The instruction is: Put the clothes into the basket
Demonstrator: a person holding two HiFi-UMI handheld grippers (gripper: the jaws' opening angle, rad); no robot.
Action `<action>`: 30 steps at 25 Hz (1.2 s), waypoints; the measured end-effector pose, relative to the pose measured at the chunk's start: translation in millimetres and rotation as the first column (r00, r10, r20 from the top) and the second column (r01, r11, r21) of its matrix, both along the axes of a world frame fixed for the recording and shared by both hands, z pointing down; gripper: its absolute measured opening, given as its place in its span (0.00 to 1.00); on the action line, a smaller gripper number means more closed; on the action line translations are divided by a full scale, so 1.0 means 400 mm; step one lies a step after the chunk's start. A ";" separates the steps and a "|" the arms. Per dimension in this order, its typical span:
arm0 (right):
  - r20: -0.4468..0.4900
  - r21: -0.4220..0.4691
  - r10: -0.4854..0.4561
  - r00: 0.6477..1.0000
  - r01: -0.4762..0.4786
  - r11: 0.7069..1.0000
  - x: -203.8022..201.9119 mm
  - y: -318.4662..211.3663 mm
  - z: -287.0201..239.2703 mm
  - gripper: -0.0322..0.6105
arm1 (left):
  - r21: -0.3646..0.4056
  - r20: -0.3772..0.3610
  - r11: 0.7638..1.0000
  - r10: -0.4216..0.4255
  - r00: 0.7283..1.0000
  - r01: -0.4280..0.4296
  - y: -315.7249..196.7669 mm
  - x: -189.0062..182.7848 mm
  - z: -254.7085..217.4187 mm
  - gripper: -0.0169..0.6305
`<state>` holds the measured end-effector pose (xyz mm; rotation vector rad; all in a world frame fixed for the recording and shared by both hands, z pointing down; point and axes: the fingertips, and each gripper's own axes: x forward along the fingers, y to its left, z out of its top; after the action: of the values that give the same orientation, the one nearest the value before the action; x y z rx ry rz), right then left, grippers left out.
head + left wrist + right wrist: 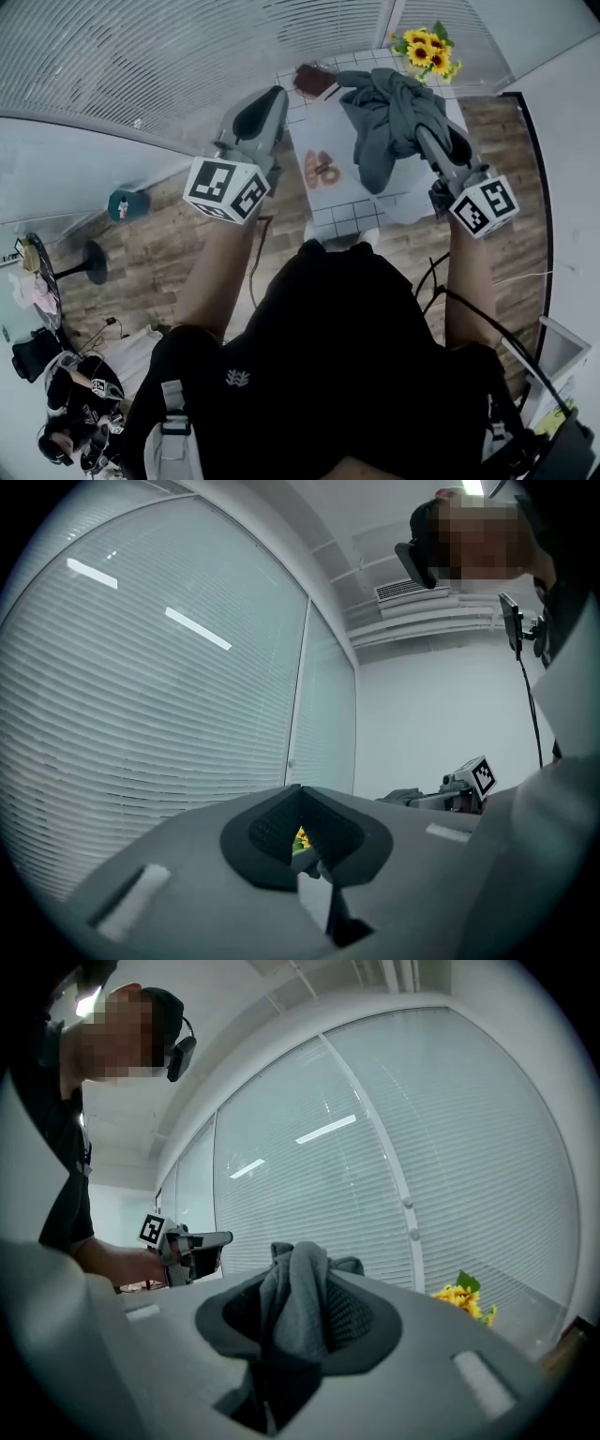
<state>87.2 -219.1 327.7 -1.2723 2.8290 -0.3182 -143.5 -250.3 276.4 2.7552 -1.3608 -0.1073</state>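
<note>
1. Clothes in view amount to one grey garment (389, 117), bunched up and hanging from the right claw (427, 139) over the white tiled counter (319, 122). Whether its lower end touches the counter cannot be told.
2. In the right gripper view, the right claw's jaws are clamped on a fold of the grey garment (295, 1297). The cloth stands up between the pads and drapes down below them.
3. The left claw (267, 101) is held up just left of the counter. Its jaws meet at the tips, with nothing between them.
4. Sunflowers (427, 52) stand at the counter's far corner, beyond the garment.
5. A small brown thing (321, 171) lies on the counter, left of the garment's hanging end.
6. Window blinds (375, 1176) fill the background of both gripper views.
</note>
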 end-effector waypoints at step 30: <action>-0.067 -0.188 -0.041 0.997 0.027 0.982 -0.031 -0.027 0.248 0.26 | -0.107 0.086 0.994 0.003 0.996 0.006 0.014 0.012 0.203 0.04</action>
<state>74.8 -229.9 426.8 -1.2913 2.9428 -0.5642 -138.9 -244.5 357.6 2.6986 -1.3461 0.0839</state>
